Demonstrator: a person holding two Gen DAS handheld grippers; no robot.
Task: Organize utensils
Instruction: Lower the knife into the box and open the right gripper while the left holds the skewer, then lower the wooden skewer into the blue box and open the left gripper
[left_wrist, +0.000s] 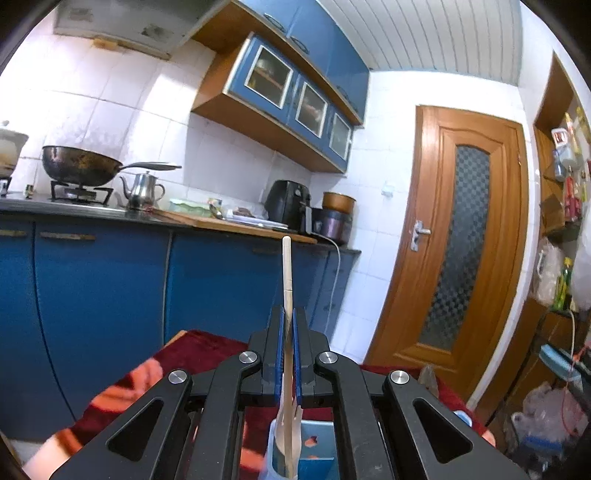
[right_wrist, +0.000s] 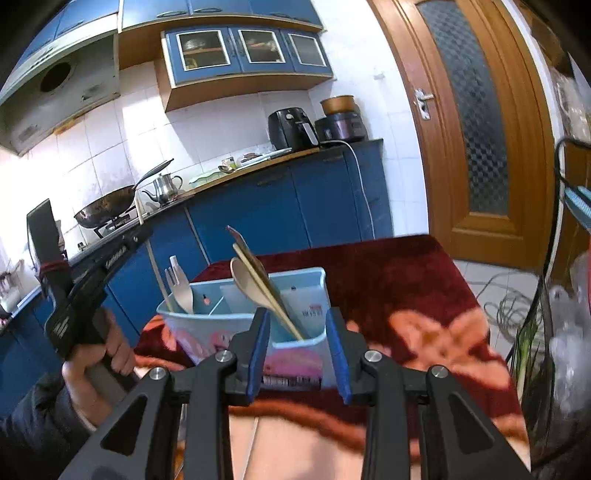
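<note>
My left gripper (left_wrist: 287, 325) is shut on a thin wooden fork (left_wrist: 287, 273), held upright with its tines down in a light blue utensil holder (left_wrist: 318, 448). In the right wrist view the same gripper (right_wrist: 142, 236) shows at the left, holding the thin wooden handle (right_wrist: 157, 269) over the holder's left compartment. My right gripper (right_wrist: 298, 314) is open, its blue pads on either side of the holder's near right corner (right_wrist: 295, 341). The holder has a pale fork (right_wrist: 181, 286) on the left and a wooden spoon (right_wrist: 245, 280) with flat sticks on the right.
The holder stands on a table with a dark red patterned cloth (right_wrist: 388, 280). Blue kitchen cabinets (right_wrist: 280, 206) with a wok (right_wrist: 105, 210) and a kettle (right_wrist: 166, 188) lie behind. A wooden door (right_wrist: 476, 122) is at the right, with clutter and cables on the floor.
</note>
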